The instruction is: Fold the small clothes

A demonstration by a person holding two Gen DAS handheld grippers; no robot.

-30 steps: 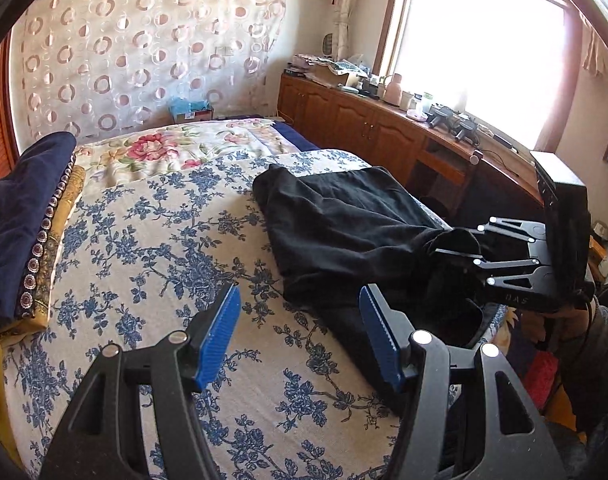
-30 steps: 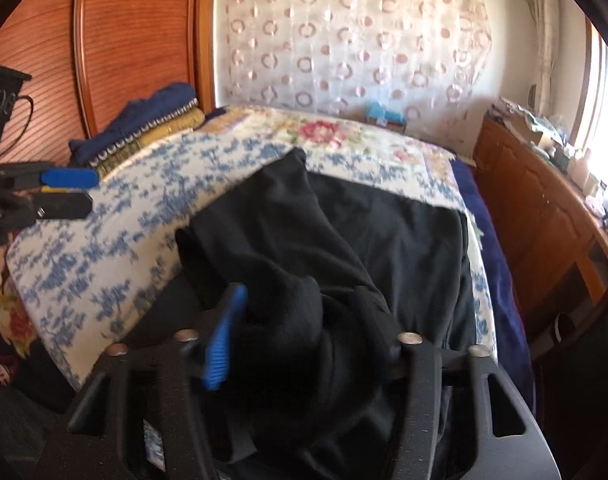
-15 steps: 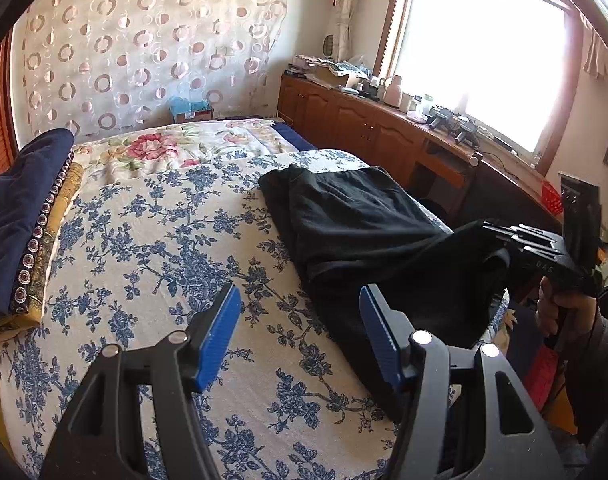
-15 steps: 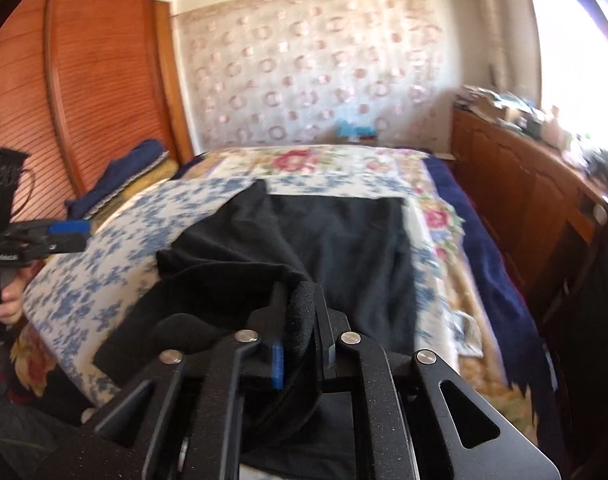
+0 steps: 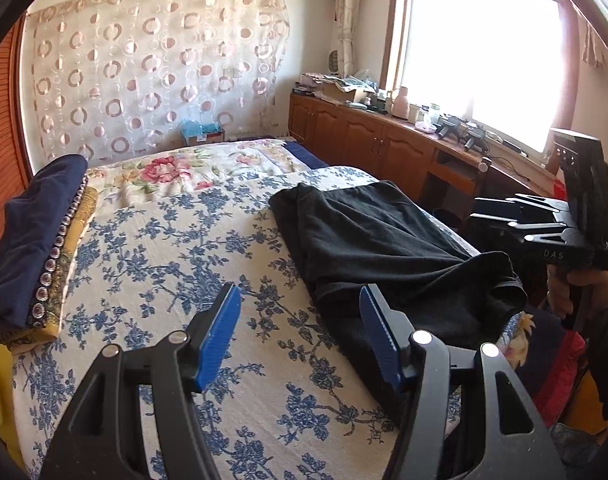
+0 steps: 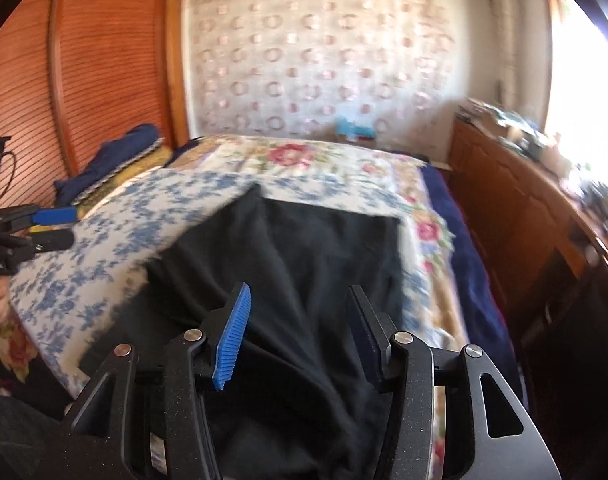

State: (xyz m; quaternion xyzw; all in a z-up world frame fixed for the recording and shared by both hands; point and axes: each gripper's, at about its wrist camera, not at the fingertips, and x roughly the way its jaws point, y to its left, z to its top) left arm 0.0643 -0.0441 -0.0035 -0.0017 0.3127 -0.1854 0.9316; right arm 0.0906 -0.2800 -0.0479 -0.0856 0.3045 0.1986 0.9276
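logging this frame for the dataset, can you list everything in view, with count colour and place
black garment: 1, black, spread on the bed's window side, near end bunched at the edge
bedspread: 1, white with blue flowers, covering the bed
floral quilt: 1, cream with pink roses, far end of the bed
folded pile: 1, navy over yellow, bed's far-left edge
teal box: 1, by the curtain
curtain: 1, sheer, ring pattern, back wall
wooden cabinet: 1, brown, under the window, cluttered top
left gripper: 1, black, blue pads, open over the bedspread
right gripper: 1, jaws opening above the garment, nothing gripped
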